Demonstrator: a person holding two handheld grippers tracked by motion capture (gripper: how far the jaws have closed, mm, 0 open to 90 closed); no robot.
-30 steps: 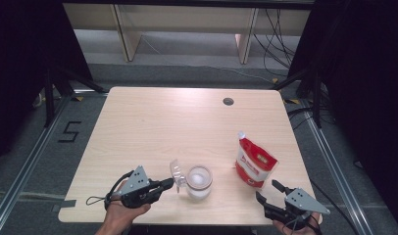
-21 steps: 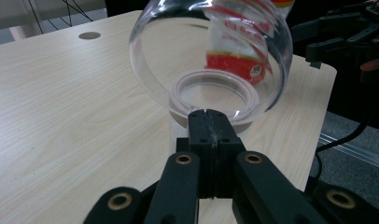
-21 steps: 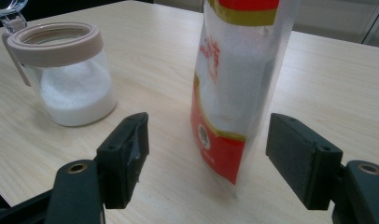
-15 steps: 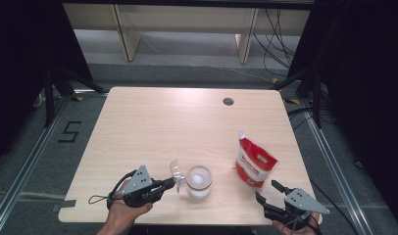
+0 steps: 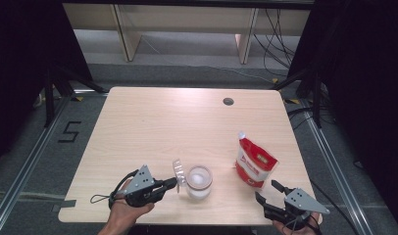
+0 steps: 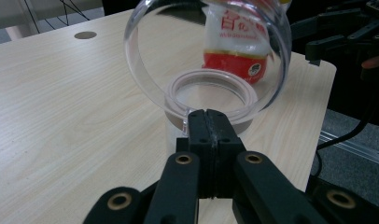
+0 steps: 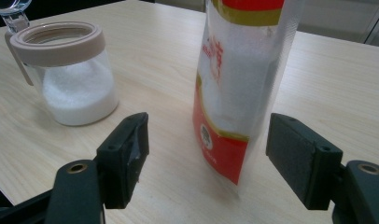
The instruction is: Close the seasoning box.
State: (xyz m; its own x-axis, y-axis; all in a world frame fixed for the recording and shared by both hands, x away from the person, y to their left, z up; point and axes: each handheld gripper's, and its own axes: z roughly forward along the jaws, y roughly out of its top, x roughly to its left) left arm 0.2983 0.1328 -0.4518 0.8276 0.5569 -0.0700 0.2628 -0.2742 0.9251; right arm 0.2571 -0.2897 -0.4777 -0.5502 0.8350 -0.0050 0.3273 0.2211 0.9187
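At the lower centre of the high view, our left gripper (image 5: 173, 183) clamps the clear round flip lid (image 5: 179, 171) of the sugar-filled glass jar (image 5: 199, 181), while our right gripper (image 5: 267, 191) gapes before the upright red-and-white pouch (image 5: 255, 162).

Table (image 5: 153, 122): pale wood-grain laminate, smooth, matt with slight sheen. Jar (image 7: 78, 88) near the front edge: clear glossy glass or plastic, matt beige plastic collar, flip lid (image 6: 206, 56) of clear shiny plastic, grainy white powder inside; pouch (image 7: 241, 84) toward the right edge: glossy plastic film, part clear, part red print. Jaws on both grippers: matt black plastic, rougher dull pads, brass-looking rivets.
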